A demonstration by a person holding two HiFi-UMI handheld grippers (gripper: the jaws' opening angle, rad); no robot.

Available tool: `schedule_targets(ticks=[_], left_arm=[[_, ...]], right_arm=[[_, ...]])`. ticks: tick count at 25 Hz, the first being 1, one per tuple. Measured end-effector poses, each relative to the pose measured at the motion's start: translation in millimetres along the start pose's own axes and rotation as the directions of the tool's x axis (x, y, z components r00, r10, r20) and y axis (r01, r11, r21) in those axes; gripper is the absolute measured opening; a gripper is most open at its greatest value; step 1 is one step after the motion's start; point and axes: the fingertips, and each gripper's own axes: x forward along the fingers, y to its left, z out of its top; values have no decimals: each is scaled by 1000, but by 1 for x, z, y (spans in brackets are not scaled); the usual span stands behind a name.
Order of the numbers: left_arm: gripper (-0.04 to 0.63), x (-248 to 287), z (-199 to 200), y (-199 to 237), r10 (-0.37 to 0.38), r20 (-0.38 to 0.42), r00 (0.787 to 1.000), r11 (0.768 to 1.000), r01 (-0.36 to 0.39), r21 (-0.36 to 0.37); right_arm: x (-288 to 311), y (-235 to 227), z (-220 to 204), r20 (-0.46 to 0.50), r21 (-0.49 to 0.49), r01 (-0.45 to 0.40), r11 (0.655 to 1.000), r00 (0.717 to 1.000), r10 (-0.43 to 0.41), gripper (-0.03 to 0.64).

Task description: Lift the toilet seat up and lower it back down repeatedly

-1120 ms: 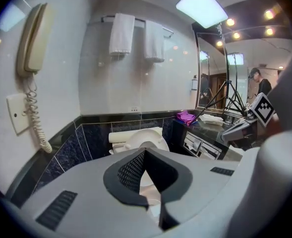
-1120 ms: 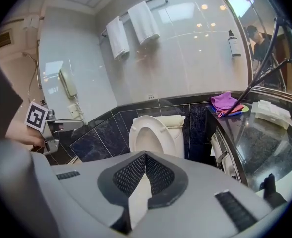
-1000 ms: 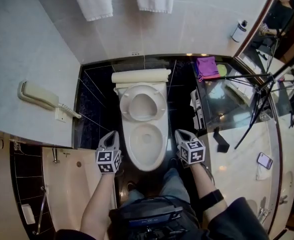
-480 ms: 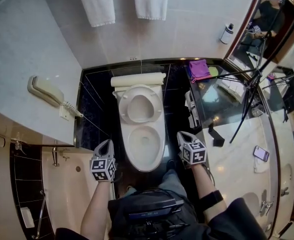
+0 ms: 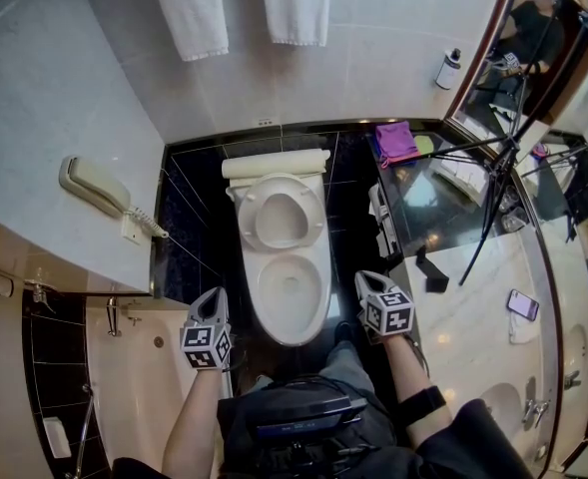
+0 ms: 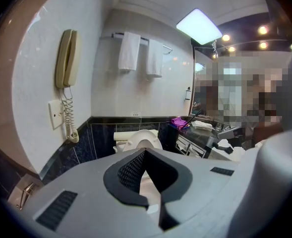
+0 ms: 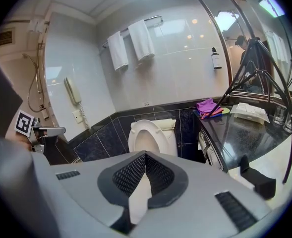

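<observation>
The white toilet point(image 5: 290, 292) stands in the middle of the head view with its bowl uncovered. Its seat point(image 5: 281, 213) is raised, leaning back against the lid and tank; it also shows upright as the seat point(image 6: 145, 139) and the seat point(image 7: 146, 135) in the two gripper views. My left gripper point(image 5: 212, 305) hovers left of the bowl's front, apart from it. My right gripper point(image 5: 367, 283) hovers to the bowl's right, also apart. Both are shut and hold nothing: the left gripper point(image 6: 145, 150) and right gripper point(image 7: 146, 154) show pads meeting at the tips.
A wall phone point(image 5: 99, 190) with a coiled cord hangs at left, two white towels point(image 5: 189, 8) above. A glossy counter point(image 5: 443, 257) at right carries a purple cloth point(image 5: 397, 140) and a tripod point(image 5: 493, 188). A bathtub point(image 5: 134, 367) lies at the lower left.
Both grippers have drawn back from the bowl toward the person, the left one also shifting outward to the left. The seat has stayed raised.
</observation>
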Motion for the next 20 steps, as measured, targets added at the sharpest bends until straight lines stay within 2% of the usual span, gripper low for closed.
schedule_targets(ticks=[6,10,14,20], left_arm=[[0,2,-2,-8,-2,-7,1000,1000,3,14],[0,5,-3,-11,-4,-17,1000,1000,4,16],[0,17,-3,-13,-11,-30,999,1000,12,28],[0,45,-7,-18,-14,-57,998,999,16,39]], right_arm=[[2,-1,1,-1,-14,-11,1000,1000,11,17],[8,-3,7,-11,-61,-1,998,1000,0,18],[23,-7,16,-24,-167,23,986,999,-27,29],[53,0,42,-67,-362,-9,932,998,-17,115]])
